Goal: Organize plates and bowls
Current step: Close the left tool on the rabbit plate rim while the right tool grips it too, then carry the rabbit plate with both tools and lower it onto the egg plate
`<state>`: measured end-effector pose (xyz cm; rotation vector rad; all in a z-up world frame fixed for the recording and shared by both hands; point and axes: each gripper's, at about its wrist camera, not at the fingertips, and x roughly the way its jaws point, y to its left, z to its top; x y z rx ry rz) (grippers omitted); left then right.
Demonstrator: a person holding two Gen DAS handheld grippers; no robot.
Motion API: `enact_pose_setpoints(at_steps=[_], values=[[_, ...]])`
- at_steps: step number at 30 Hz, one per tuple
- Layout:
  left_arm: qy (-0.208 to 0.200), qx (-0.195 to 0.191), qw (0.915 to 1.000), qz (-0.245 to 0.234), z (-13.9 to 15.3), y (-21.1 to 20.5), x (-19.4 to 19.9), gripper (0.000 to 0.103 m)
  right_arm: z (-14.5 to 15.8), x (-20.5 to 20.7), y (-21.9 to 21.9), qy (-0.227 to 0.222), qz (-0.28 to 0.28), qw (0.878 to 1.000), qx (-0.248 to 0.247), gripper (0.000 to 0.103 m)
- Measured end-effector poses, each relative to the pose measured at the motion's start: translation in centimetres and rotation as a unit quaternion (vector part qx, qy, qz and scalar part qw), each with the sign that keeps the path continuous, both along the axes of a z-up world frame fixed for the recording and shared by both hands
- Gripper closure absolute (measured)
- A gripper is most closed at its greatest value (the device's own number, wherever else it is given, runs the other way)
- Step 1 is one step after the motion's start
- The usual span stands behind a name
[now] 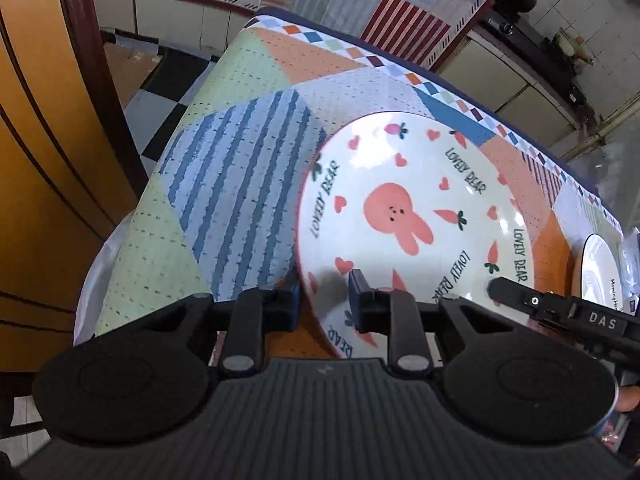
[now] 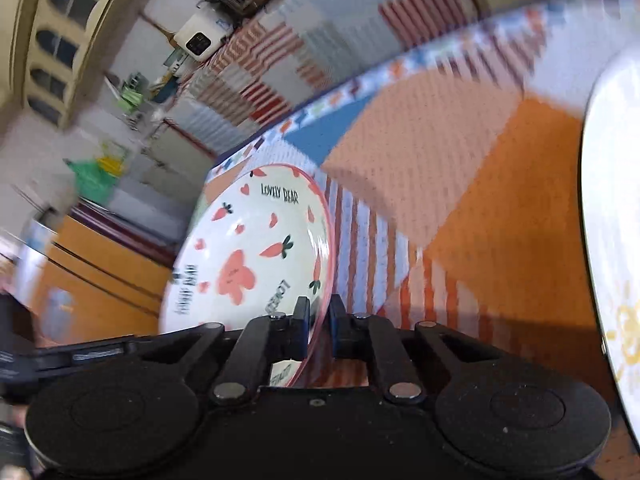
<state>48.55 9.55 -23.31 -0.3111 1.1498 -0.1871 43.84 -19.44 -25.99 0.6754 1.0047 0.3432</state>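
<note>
- In the middle of the left view, the left claw (image 1: 324, 300) pinches the bunny plate (image 1: 412, 216) rim.
- The right claw (image 2: 319, 330) pinches it too.
- At the right edge, a white plate (image 2: 612, 220) sits on the surface (image 2: 500, 208).

Black left tool (image 1: 323, 300), blue pads, silver screws, ribbed grey body, "DAS" lettering
</note>
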Motion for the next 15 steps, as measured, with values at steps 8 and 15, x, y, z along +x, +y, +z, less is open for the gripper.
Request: enact_pose_setpoints(at_steps=[8,15], values=[[-0.031,0.037,0.9982,-0.035,0.7,-1.5,-1.5,0.083,1.1,0.1,1.4,-0.002,0.035,0.998,-0.049,0.089],[-0.052,0.060,0.9947,-0.065,2.6,-3.2,-4.4,0.082,2.6,-1.7,0.7,-0.026,0.069,0.994,-0.080,0.086]])
